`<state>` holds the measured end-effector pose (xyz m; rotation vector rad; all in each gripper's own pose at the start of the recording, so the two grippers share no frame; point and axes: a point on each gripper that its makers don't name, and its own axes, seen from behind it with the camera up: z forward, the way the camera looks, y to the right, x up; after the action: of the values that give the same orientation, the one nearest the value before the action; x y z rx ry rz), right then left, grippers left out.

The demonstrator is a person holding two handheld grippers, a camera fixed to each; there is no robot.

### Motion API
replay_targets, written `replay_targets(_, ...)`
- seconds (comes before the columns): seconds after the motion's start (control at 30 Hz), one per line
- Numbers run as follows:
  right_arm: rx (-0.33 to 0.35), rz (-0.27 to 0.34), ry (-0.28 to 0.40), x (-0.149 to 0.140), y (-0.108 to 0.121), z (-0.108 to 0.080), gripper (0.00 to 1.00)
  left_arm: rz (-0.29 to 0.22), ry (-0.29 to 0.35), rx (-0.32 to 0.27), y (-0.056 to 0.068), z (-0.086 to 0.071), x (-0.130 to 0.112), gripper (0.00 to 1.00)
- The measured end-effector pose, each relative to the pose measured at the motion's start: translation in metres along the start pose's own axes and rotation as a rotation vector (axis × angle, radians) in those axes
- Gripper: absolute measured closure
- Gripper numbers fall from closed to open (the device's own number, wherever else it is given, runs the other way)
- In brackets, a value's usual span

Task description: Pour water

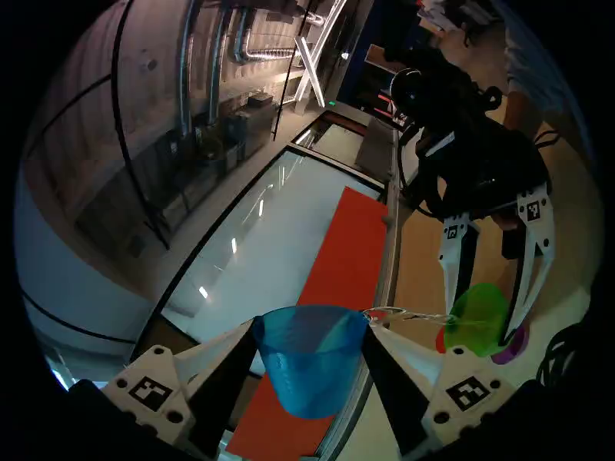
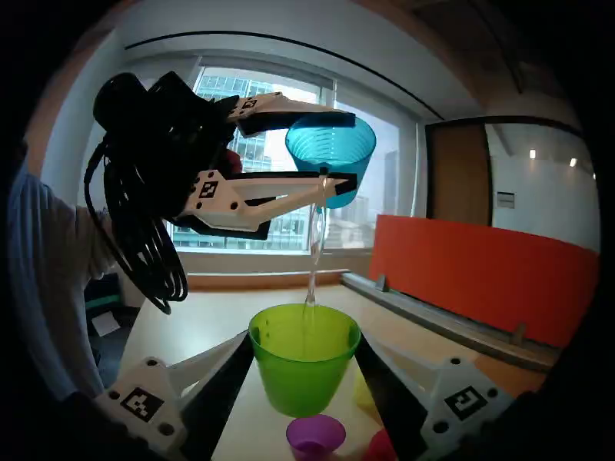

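My left gripper (image 1: 309, 361) is shut on a blue translucent cup (image 1: 310, 359), tipped over so a thin stream of water (image 1: 407, 315) runs from its rim. The stream lands in a green cup (image 1: 478, 317) held between the fingers of my right gripper (image 1: 484, 311). In the right gripper view, the green cup (image 2: 304, 364) stands upright in my right gripper (image 2: 304, 369). Above it hangs the tilted blue cup (image 2: 330, 150) in the left gripper (image 2: 327, 150), and water (image 2: 314, 257) falls into the green cup.
A purple cup (image 2: 315, 438) sits on the wooden table (image 2: 207, 323) under the green cup, with yellow and red cups beside it. An orange partition (image 2: 492, 269) runs along the table's edge, windows behind. A person's sleeve (image 2: 46, 284) is at left.
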<state>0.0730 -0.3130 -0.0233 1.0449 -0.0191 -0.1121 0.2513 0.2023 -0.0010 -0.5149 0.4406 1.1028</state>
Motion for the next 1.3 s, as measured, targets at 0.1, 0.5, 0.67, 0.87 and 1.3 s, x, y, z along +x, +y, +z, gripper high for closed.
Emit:
replay_targets(0.1,0.001,-0.001,0.001,0.0003,-0.0004,-0.0003,0.09,0.015,0.0,-0.001,-0.0003,0.0008,0.0009,0.12)
replay_targets(0.5,0.002,-0.01,-0.003,0.0009,-0.0031,0.0,0.09,0.057,-0.006,0.004,-0.0053,0.0003,0.0015,0.12)
replay_targets(0.67,0.003,-0.011,-0.002,0.0015,-0.0034,0.0005,0.09,0.064,-0.003,0.005,-0.005,-0.0004,0.0018,0.12)
replay_targets(0.87,0.003,-0.011,0.001,0.0016,-0.0033,0.0004,0.09,0.082,-0.002,0.007,-0.006,-0.0004,0.0027,0.12)
replay_targets(1.3,0.004,-0.01,0.004,0.0011,-0.0035,0.0,0.09,0.123,0.003,0.0,-0.0078,-0.0013,0.008,0.12)
